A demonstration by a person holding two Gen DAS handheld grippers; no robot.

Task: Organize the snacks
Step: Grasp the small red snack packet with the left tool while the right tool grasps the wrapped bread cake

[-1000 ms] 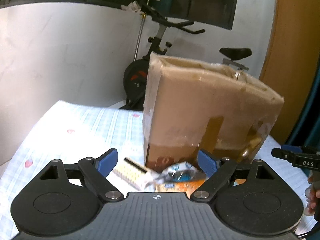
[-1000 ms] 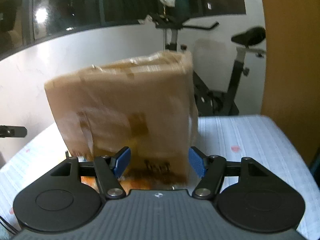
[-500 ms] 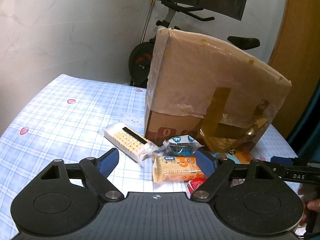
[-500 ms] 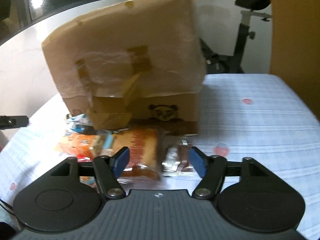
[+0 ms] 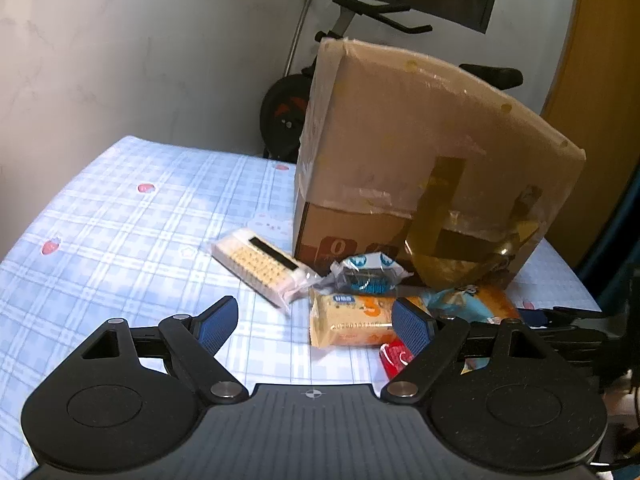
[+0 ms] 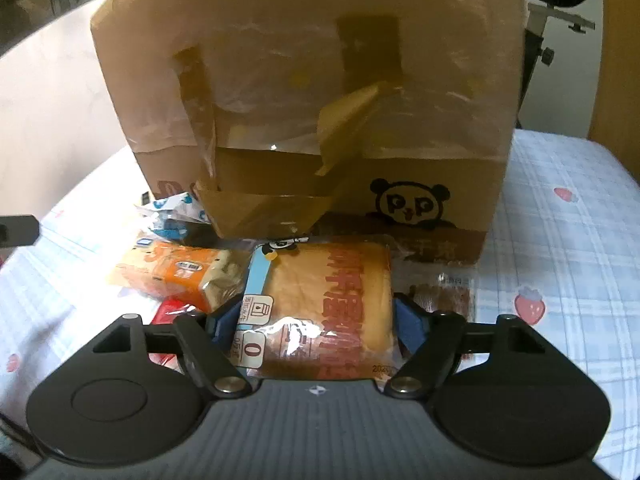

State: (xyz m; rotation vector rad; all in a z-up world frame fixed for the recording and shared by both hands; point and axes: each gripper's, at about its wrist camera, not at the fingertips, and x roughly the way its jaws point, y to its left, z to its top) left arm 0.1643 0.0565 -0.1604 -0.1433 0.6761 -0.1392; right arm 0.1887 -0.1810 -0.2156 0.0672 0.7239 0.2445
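A taped cardboard box (image 5: 420, 152) (image 6: 300, 80) stands on the checked tablecloth (image 5: 120, 220). Snack packets lie in front of it: a white cracker packet (image 5: 264, 268), a blue-and-white packet (image 5: 366, 272), an orange biscuit packet (image 5: 348, 320) (image 6: 180, 276), a small red packet (image 5: 396, 358) and a bread packet (image 6: 328, 300). My left gripper (image 5: 314, 320) hangs open above the cloth, its right finger over the orange packet's end. My right gripper (image 6: 312, 320) straddles the bread packet, its jaws closing, the pads close beside the wrapper.
A small brown packet (image 6: 444, 296) lies right of the bread. An exercise bike (image 5: 288, 112) stands behind the table against the white wall, and a wooden door (image 5: 600, 60) is at the right. Bare cloth stretches to the left of the snacks.
Both grippers sank and tipped downward, bringing the snacks into view. The right gripper came down around the bread packet, which now lies between its fingers.
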